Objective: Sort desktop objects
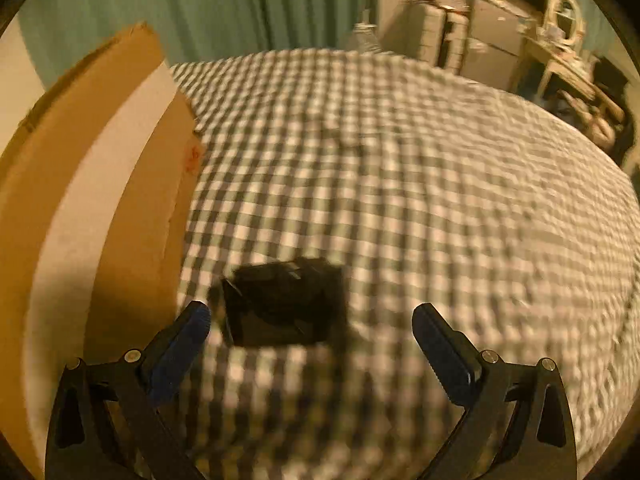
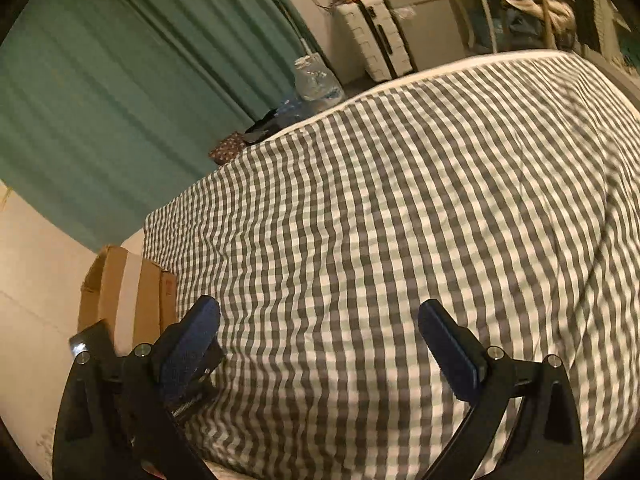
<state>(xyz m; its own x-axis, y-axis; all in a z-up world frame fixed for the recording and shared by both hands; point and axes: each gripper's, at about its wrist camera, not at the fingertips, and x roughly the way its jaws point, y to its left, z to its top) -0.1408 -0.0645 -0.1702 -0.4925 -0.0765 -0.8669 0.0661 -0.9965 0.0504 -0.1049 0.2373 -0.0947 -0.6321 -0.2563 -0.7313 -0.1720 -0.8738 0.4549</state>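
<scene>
Lying on the checked cloth: one black boxy object, blurred, identity not clear; position just ahead of the left gripper, between the lines of its fingers, apparently not touched.

Left gripper: jaws spread wide, empty.

Right gripper: jaws spread wide, empty, over bare cloth; nothing to sort visible in its view.

Cardboard box: standing at the cloth's left edge, just beside the black object; interior not visible, so contents cannot be told.

Progress, judged: late or near-finished, only this item visible outside; grasping and placing it remain, presumably into the box.
</scene>
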